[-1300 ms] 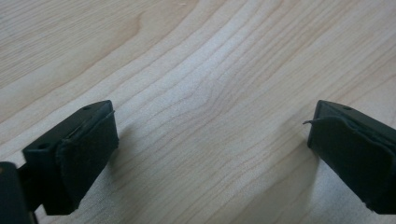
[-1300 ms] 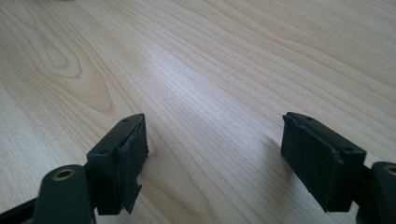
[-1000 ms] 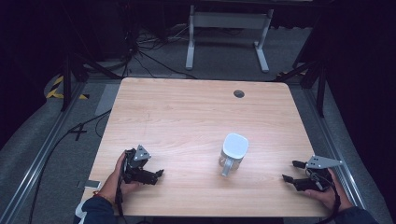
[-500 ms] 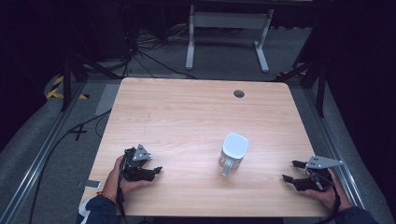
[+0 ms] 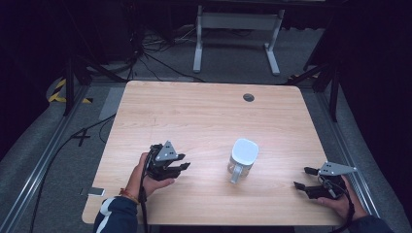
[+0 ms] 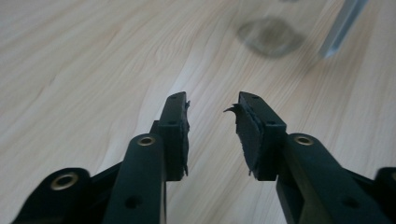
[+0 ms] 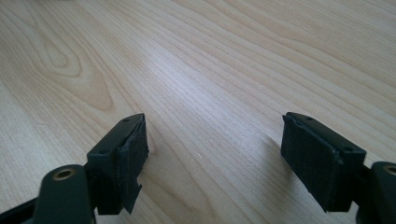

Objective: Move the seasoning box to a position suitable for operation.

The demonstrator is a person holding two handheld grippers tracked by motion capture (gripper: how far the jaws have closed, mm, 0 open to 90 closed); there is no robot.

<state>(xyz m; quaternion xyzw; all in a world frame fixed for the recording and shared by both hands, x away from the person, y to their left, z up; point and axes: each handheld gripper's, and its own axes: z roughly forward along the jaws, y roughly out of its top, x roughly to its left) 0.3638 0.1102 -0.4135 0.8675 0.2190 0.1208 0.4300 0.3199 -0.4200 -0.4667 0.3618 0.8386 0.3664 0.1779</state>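
Standing upright between both tools, clear pitcher (image 5: 242, 159) sat mid-table, handle facing the near edge | left gripper (image 5: 183, 166) nearer, jaws partly spread, empty | right gripper (image 5: 303, 178) farther, spread wide, empty.

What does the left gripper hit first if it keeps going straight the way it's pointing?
Probably the clear pitcher. The left gripper, jaws open and empty, points across the table toward it. In the left gripper view the pitcher's base sits ahead, slightly right of the jaw line, so it may clip it or narrowly miss.
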